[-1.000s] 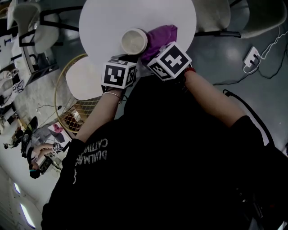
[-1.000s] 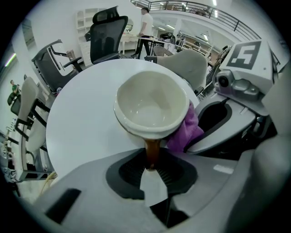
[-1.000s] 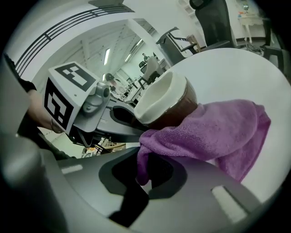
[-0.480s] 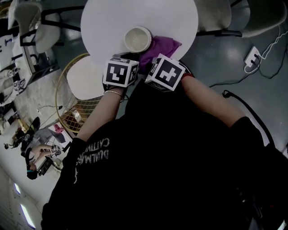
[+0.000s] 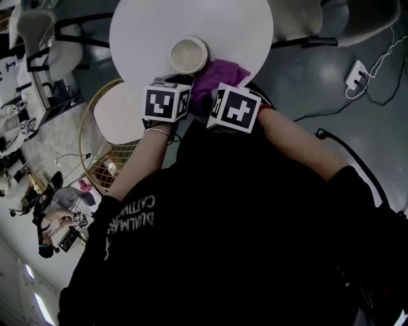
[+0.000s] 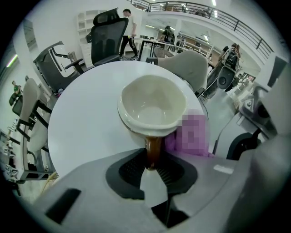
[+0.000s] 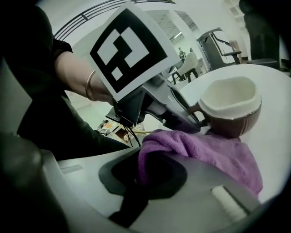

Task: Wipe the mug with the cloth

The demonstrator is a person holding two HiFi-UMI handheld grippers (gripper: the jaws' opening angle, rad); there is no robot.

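Observation:
A brown mug with a cream inside (image 5: 189, 55) (image 6: 153, 104) (image 7: 231, 109) stands upright on the round white table (image 5: 146, 32). My left gripper (image 5: 175, 79) (image 6: 153, 157) is shut on the mug's brown handle (image 6: 153, 150). A purple cloth (image 5: 215, 79) (image 7: 204, 150) lies on the table against the mug's right side. My right gripper (image 5: 213, 95) (image 7: 152, 175) is shut on a bunched end of that cloth. In the head view the marker cubes hide both pairs of jaws.
A gold wire basket (image 5: 102, 159) stands on the floor at the left of the table. Pale chairs (image 5: 299, 19) ring the table. A cable and a socket (image 5: 356, 79) lie on the floor at the right. Office chairs and people (image 6: 127, 27) are far off.
The right gripper has drawn back toward the table's near edge, pulling the cloth with it. The mug and the left gripper have barely shifted.

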